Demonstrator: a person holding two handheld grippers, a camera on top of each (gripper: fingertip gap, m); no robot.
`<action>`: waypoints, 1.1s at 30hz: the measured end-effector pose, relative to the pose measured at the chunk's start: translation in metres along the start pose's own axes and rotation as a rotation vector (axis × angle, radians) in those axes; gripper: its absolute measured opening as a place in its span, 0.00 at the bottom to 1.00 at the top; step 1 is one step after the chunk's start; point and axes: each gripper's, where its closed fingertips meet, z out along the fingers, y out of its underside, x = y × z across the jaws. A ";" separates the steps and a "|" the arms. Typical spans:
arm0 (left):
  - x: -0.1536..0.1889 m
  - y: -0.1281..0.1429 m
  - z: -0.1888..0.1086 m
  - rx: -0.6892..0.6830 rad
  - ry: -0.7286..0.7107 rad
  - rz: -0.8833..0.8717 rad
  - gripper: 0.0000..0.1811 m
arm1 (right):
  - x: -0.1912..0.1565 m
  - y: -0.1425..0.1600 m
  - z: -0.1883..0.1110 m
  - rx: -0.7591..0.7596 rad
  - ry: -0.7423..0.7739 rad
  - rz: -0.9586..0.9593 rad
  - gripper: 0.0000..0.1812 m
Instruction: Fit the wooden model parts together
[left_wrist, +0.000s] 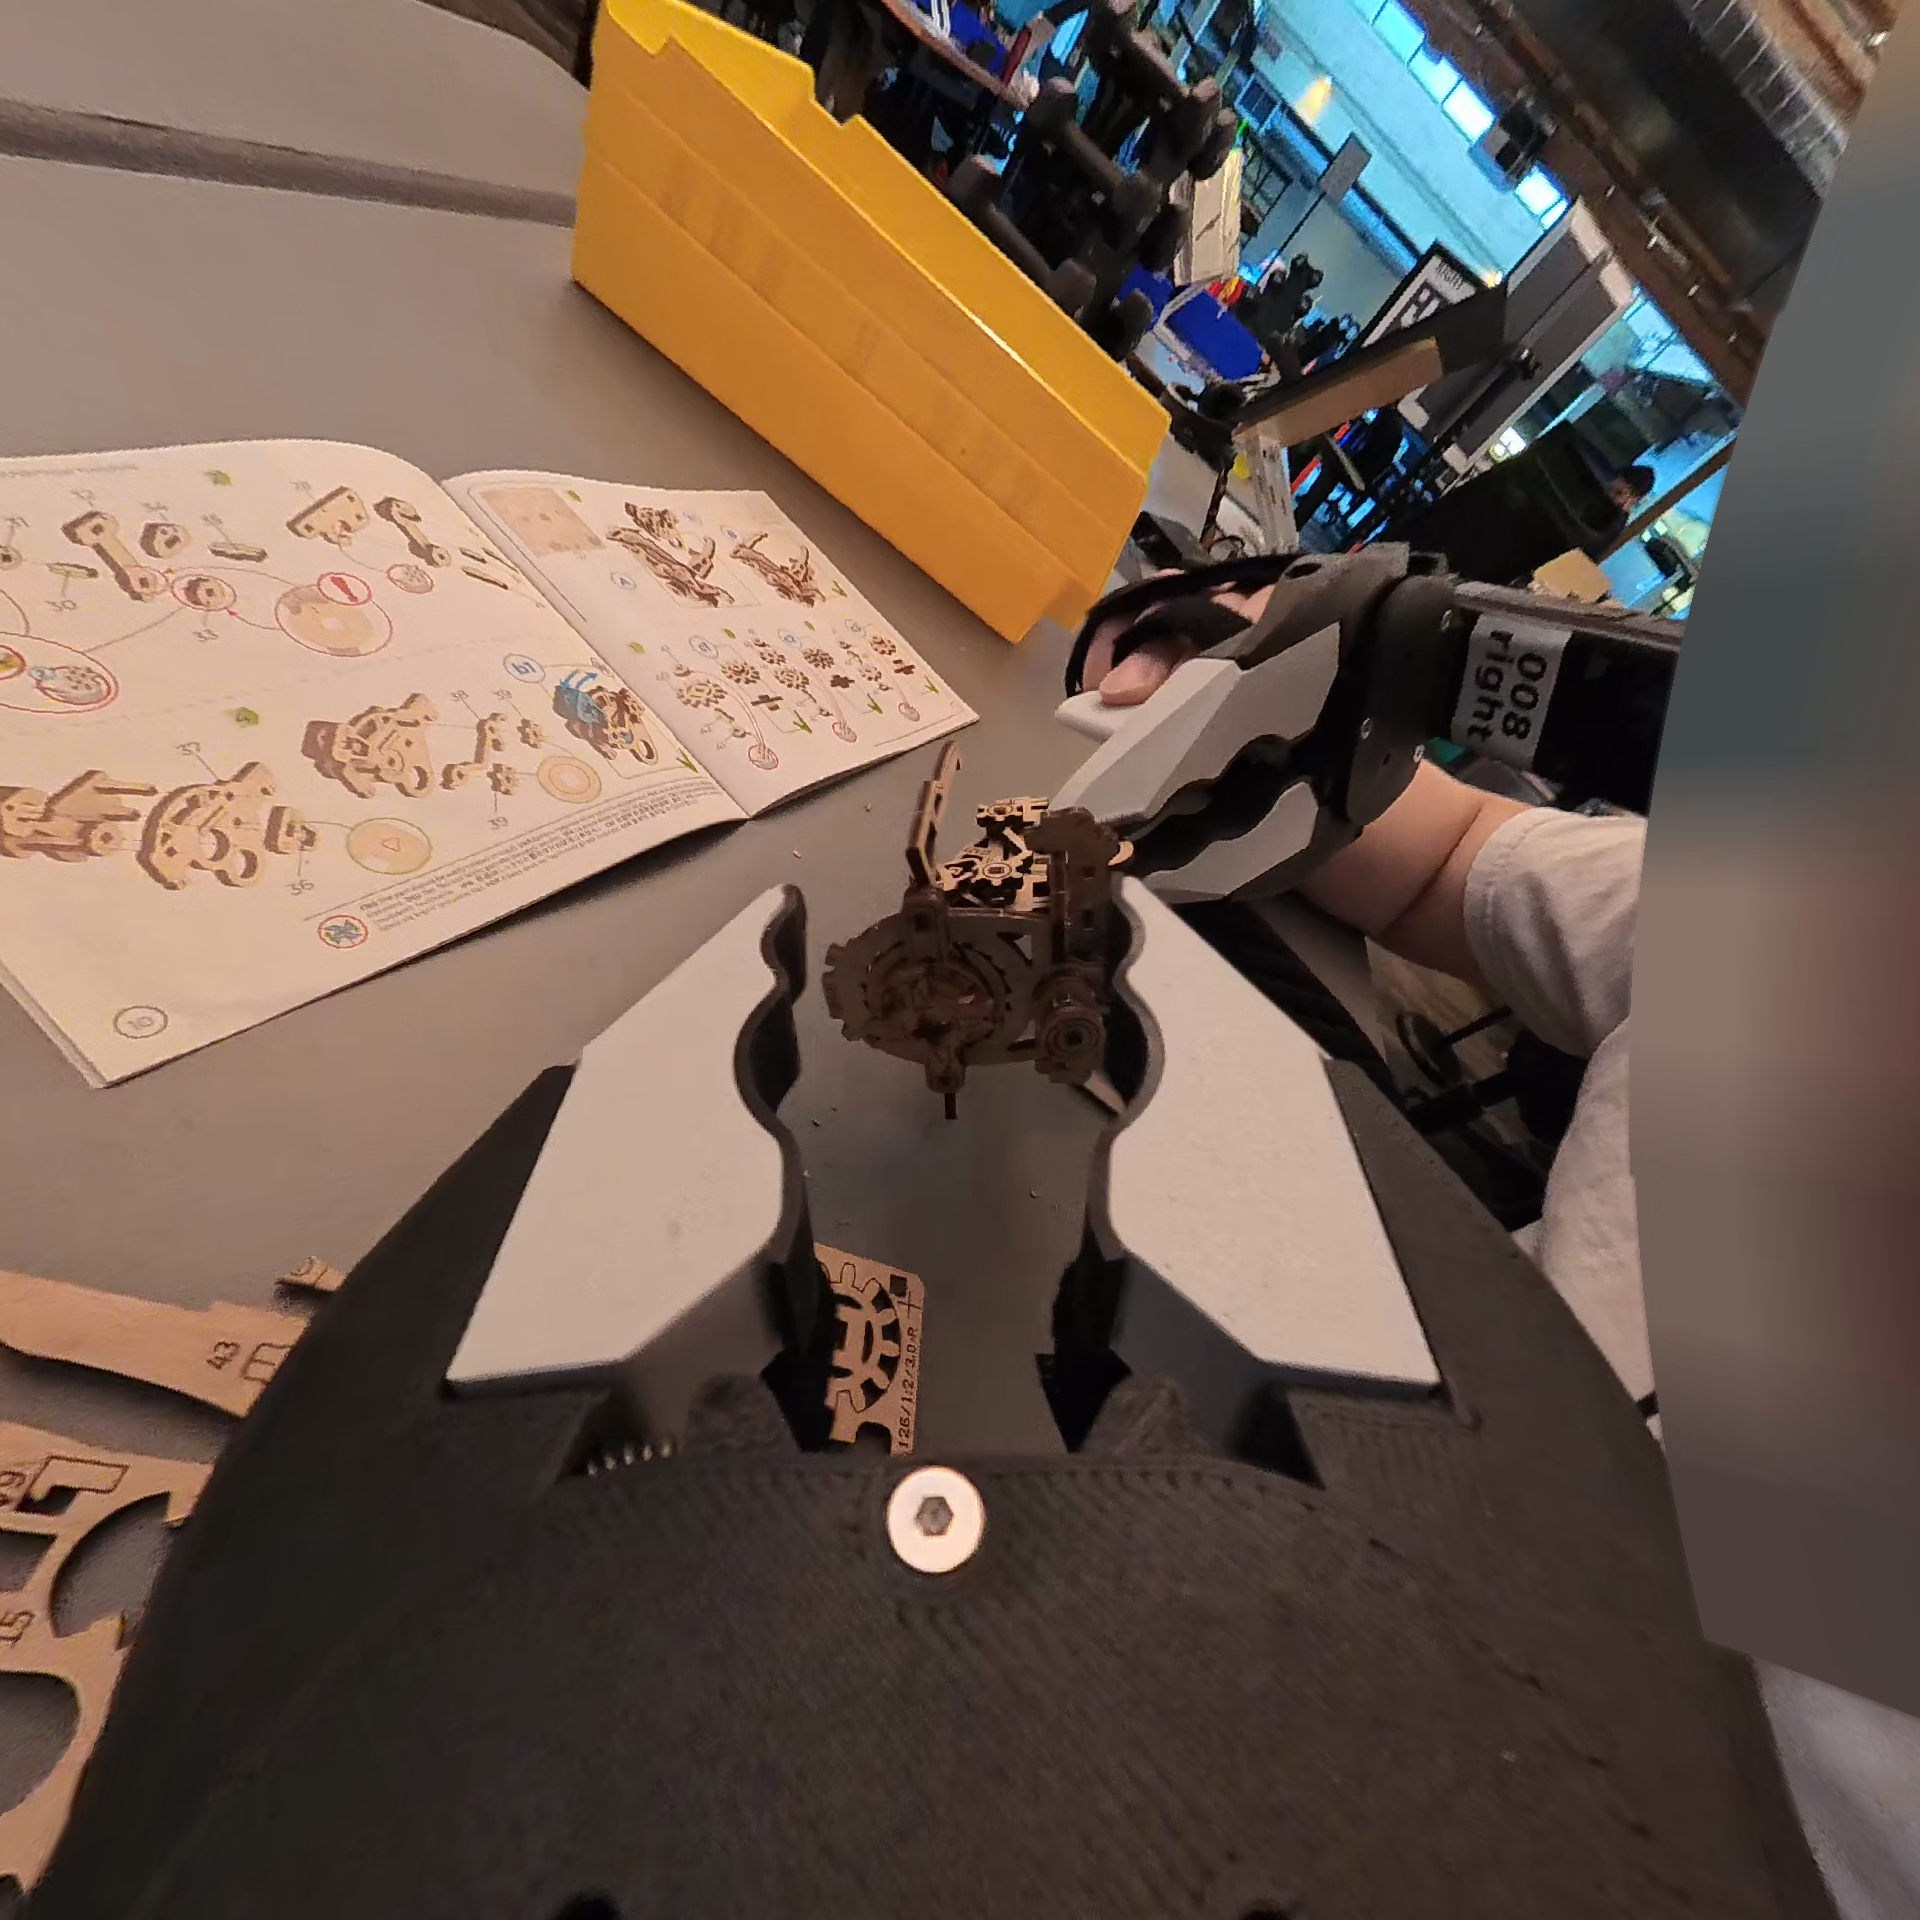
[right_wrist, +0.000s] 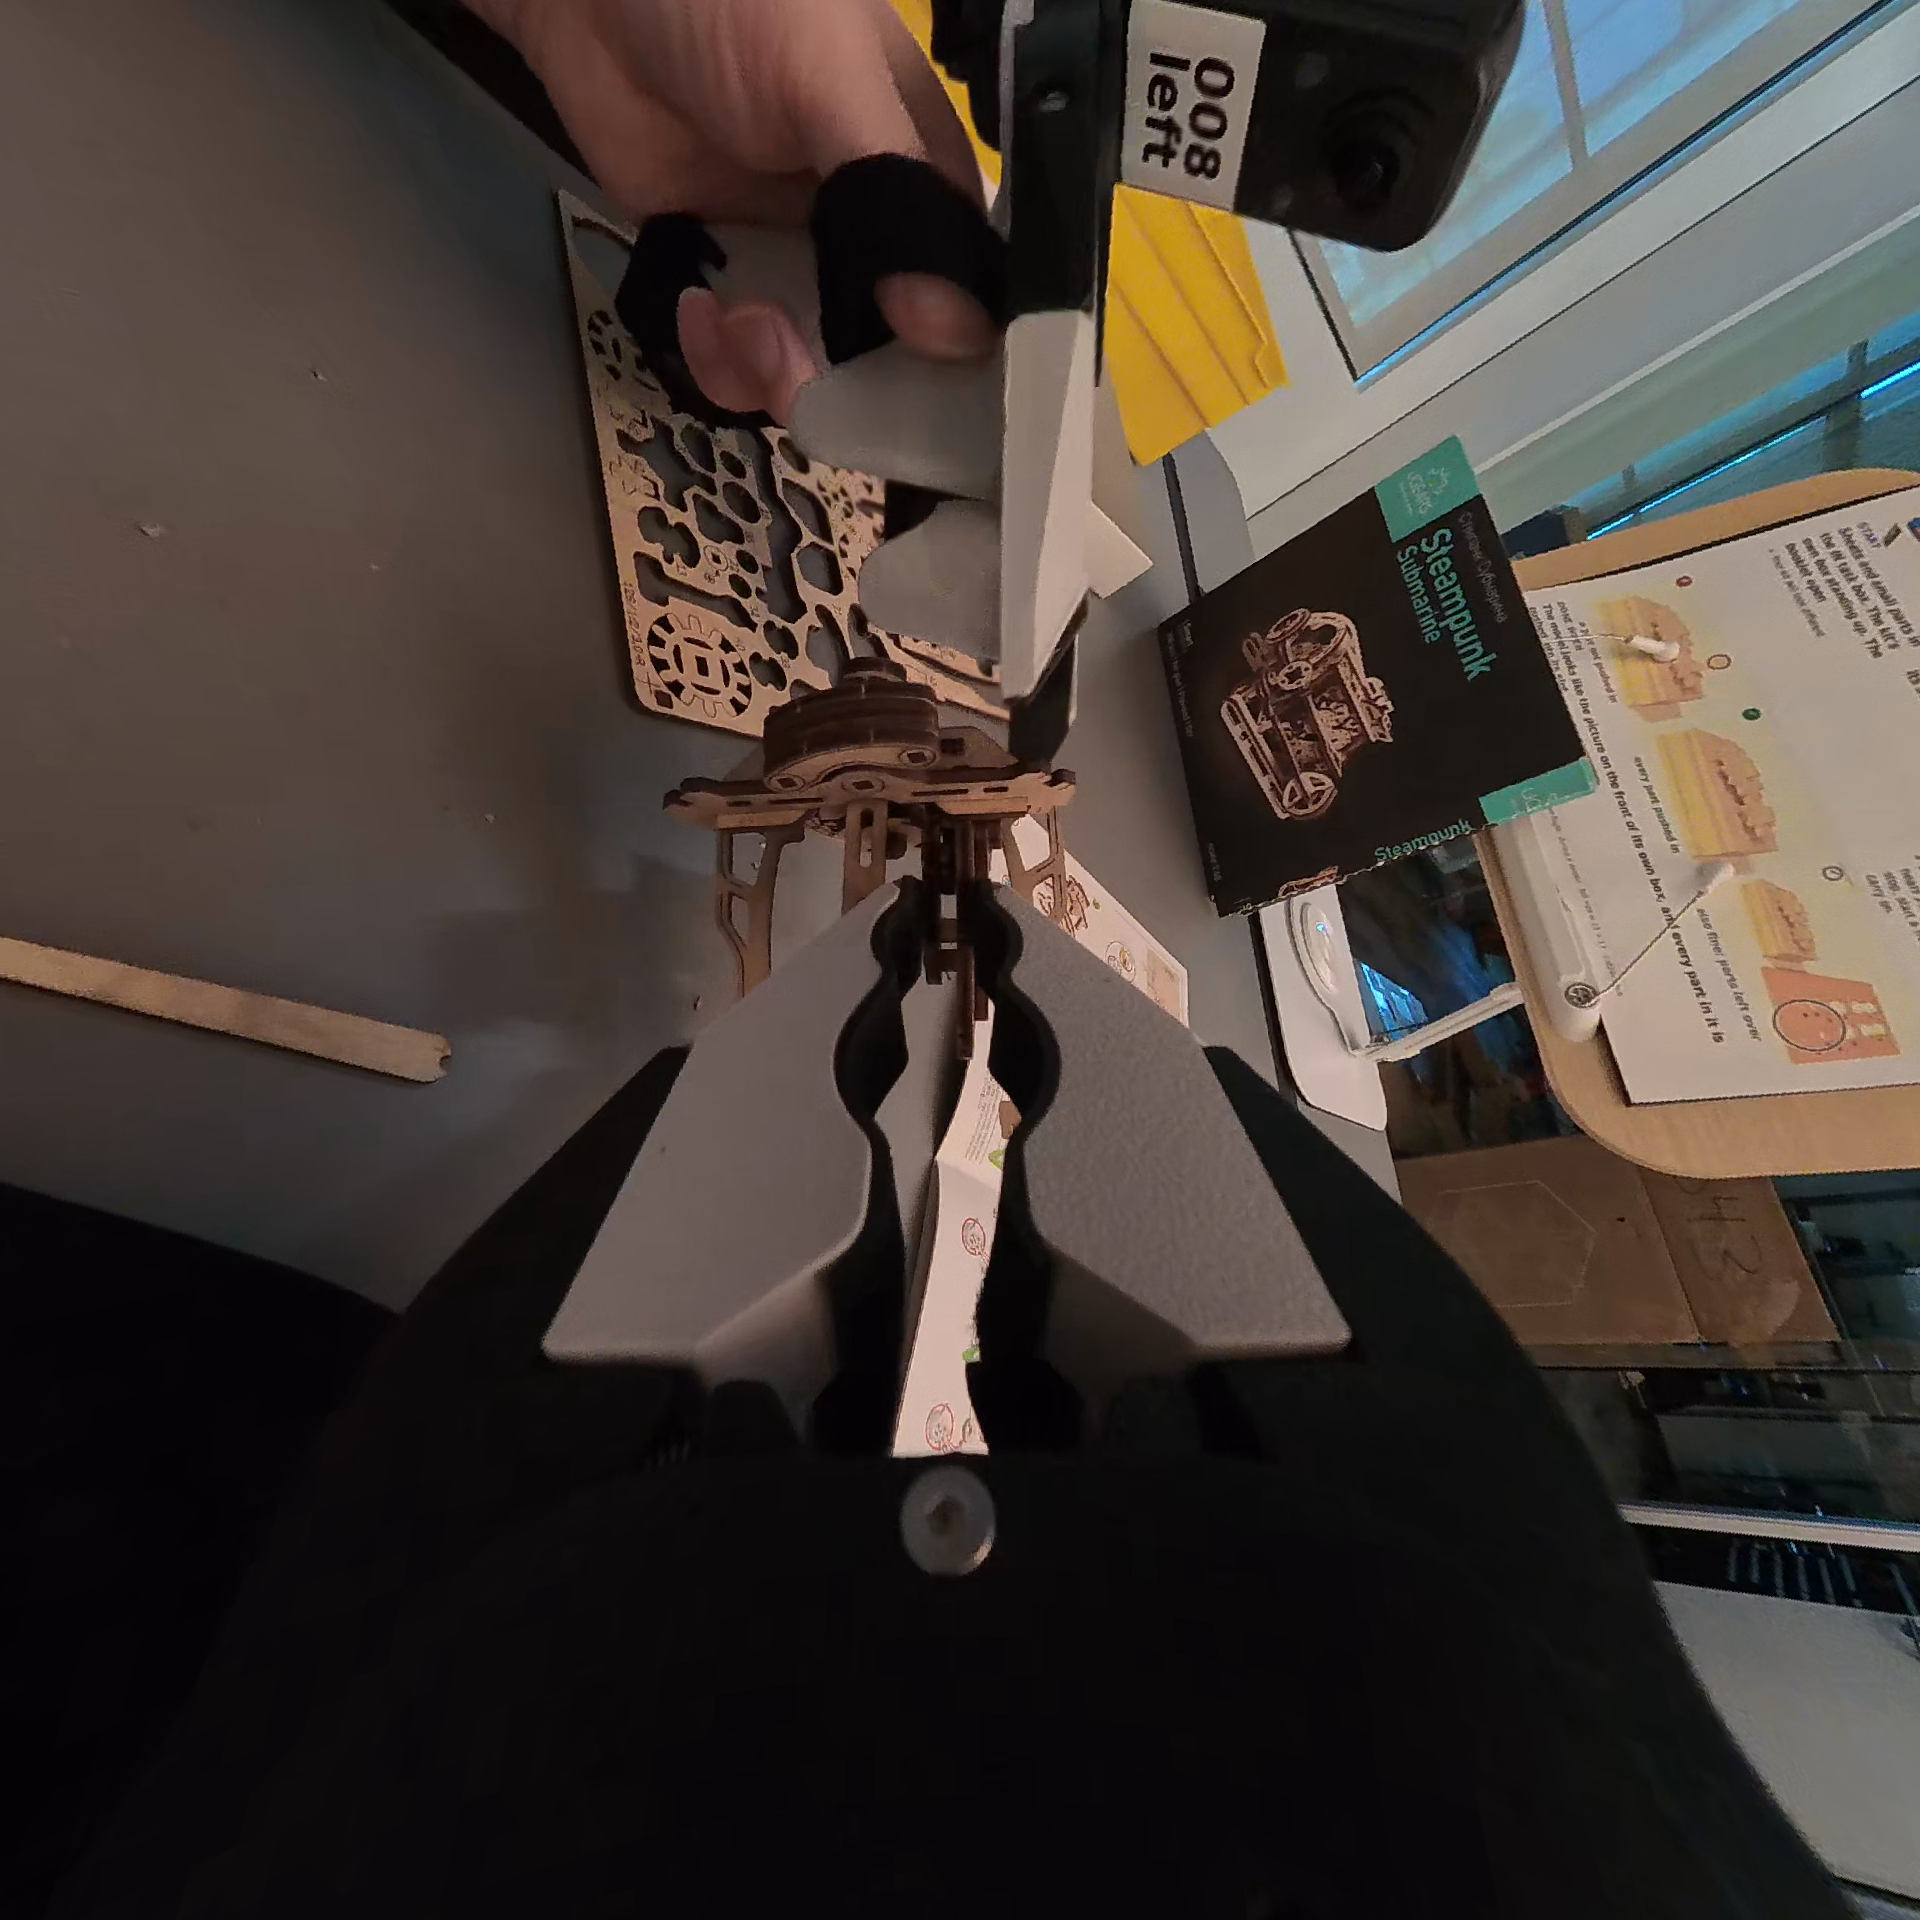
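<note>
Above the grey surface (left_wrist: 312, 312), in the left wrist view, the left gripper (left_wrist: 951, 997) hangs with jaws spread around the wooden model (left_wrist: 977, 956) — in the right wrist view the right gripper (right_wrist: 943, 940) pinches its thin frame, mid-fitting, so next likely a steady closing grip — instruction booklet (left_wrist: 416, 707) and yellow bin (left_wrist: 862, 301) behind.

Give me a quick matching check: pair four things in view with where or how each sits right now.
Things:
1. wooden model
2. instruction booklet
3. yellow bin
4. left gripper

States:
A. lying open on the table
B. pinched by the right gripper
C. jaws apart around the model
D. at the table's far edge

Pairs: 1-B, 2-A, 3-D, 4-C
</note>
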 end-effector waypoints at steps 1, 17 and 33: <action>0.000 -0.001 0.000 0.010 0.008 -0.007 0.32 | 0.000 -0.001 0.000 0.005 0.001 0.000 0.04; -0.003 0.010 0.009 -0.037 0.022 -0.031 0.41 | 0.003 -0.010 -0.004 0.027 0.045 -0.056 0.05; 0.016 0.009 0.010 -0.053 0.096 -0.009 0.28 | 0.003 -0.015 -0.010 0.062 0.034 -0.065 0.04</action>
